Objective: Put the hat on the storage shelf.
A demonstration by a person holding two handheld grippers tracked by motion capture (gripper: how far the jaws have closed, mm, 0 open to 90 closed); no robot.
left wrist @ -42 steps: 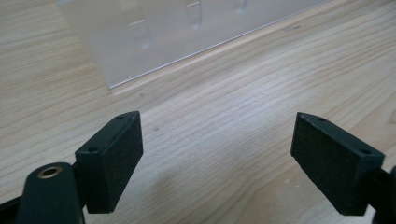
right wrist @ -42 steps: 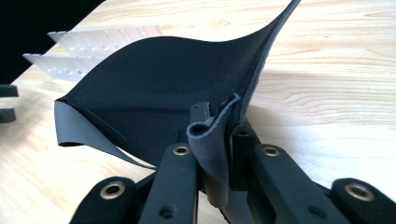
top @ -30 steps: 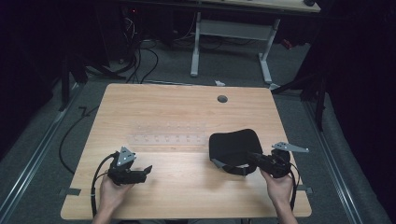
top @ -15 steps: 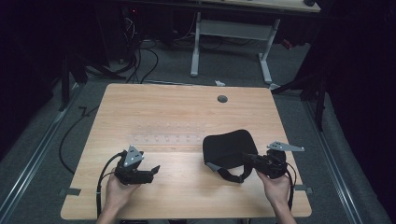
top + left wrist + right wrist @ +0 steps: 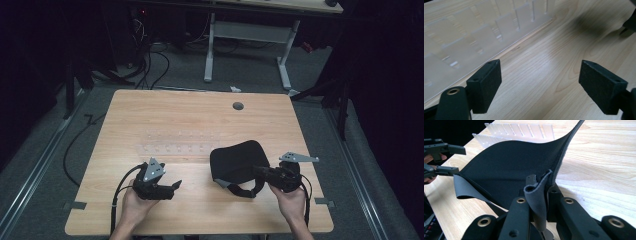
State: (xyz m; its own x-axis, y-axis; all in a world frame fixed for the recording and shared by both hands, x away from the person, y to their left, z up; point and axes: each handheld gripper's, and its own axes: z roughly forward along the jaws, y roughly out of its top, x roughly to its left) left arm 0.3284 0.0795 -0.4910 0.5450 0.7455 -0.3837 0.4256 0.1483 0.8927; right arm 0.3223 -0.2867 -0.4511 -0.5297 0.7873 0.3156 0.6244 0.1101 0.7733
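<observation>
right hand-held gripper (image 5: 257, 172) pinching black fabric piece (image 5: 235, 161) by its near-right edge, long axis left-right

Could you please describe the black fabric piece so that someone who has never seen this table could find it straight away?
Start at the light wooden table and look to its near right part, in front of the person's right hand. The black fabric piece lies there, one edge bunched in the shut right tongs. It is dark, soft and curled, unlike the clear slotted plastic rack beside it.
</observation>
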